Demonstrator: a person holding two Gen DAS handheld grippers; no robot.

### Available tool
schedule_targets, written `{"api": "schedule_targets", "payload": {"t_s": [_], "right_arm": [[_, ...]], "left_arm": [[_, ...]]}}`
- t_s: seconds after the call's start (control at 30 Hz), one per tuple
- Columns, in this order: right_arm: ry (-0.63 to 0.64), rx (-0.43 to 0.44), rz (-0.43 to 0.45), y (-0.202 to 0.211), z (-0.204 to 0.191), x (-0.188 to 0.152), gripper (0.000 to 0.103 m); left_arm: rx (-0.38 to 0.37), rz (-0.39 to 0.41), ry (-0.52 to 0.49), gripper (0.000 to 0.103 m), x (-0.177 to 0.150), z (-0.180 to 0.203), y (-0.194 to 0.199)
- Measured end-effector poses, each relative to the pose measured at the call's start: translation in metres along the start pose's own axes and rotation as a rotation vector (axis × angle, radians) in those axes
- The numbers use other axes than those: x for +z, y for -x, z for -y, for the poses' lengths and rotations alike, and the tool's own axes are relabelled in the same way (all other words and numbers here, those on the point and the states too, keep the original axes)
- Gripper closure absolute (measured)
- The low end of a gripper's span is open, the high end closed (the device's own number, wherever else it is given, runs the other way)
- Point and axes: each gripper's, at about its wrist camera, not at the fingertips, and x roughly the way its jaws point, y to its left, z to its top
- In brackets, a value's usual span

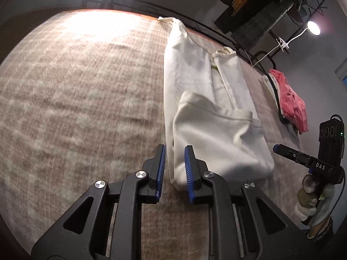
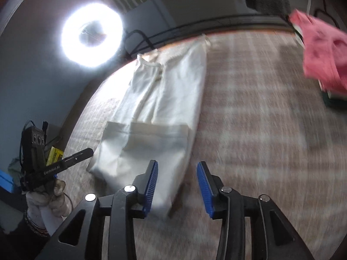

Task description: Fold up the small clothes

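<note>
A white garment [image 1: 208, 112] lies on the checked brown cloth, folded lengthwise, with its near end folded back over itself. It also shows in the right wrist view [image 2: 156, 117]. My left gripper [image 1: 174, 151] is open, its fingers standing at the near left corner of the garment, holding nothing. My right gripper [image 2: 177, 168] is open and empty, just above the near right corner of the garment. The right gripper also shows in the left wrist view [image 1: 279, 148], and the left one in the right wrist view [image 2: 86, 151].
A pile of folded clothes with a pink garment on top [image 1: 292, 101] sits at the table's right side; it also shows in the right wrist view [image 2: 323, 54]. A ring light [image 2: 92, 34] shines behind the table's far edge. A dark railing [image 1: 195, 23] runs along that edge.
</note>
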Motion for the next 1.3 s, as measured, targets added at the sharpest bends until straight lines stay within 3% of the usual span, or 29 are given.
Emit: {"api": "schedule_targets", "payload": {"t_s": [0.17, 0.27, 0.3, 0.37, 0.47, 0.5, 0.67, 0.9, 1.03, 1.1, 1.17, 1.3], "right_arm": [[-0.089, 0.11, -0.049, -0.002, 0.007, -0.017, 0.067], [-0.067, 0.107, -0.068, -0.007, 0.0, -0.021, 0.073], [-0.06, 0.103, -0.072, -0.009, -0.002, -0.021, 0.077], [-0.048, 0.104, -0.079, -0.012, -0.006, -0.021, 0.082], [-0.015, 0.08, -0.086, -0.014, -0.012, -0.023, 0.1], [-0.009, 0.069, -0.084, -0.012, -0.015, -0.024, 0.101], [0.071, 0.031, -0.041, 0.004, -0.03, -0.027, 0.102], [0.111, -0.059, -0.086, -0.008, -0.035, -0.032, 0.102], [0.144, -0.125, -0.056, 0.002, -0.04, -0.032, 0.094], [0.17, -0.141, -0.004, 0.013, -0.044, -0.03, 0.08], [0.188, -0.099, 0.059, 0.023, -0.051, -0.025, 0.079], [0.194, -0.04, 0.07, 0.013, -0.066, -0.019, 0.078]], "left_arm": [[-0.021, -0.017, 0.024, 0.087, -0.007, -0.005, 0.001], [-0.027, -0.015, 0.02, 0.088, -0.005, -0.003, -0.001], [-0.021, -0.011, 0.0, 0.095, -0.005, 0.0, -0.002], [0.001, -0.004, -0.04, 0.1, -0.006, 0.004, -0.004], [0.004, 0.006, -0.032, 0.103, -0.007, 0.002, -0.001], [-0.002, 0.009, -0.018, 0.103, -0.008, 0.0, 0.002], [0.014, 0.018, -0.023, 0.103, -0.016, -0.003, 0.011], [0.048, -0.005, -0.066, 0.103, -0.024, 0.003, 0.009], [0.138, 0.065, -0.091, 0.103, -0.025, 0.007, 0.026], [0.122, 0.111, -0.103, 0.103, -0.022, 0.014, 0.038], [0.075, 0.157, -0.151, 0.103, -0.018, 0.03, 0.046], [-0.029, 0.104, -0.227, 0.103, -0.017, 0.061, 0.028]]}}
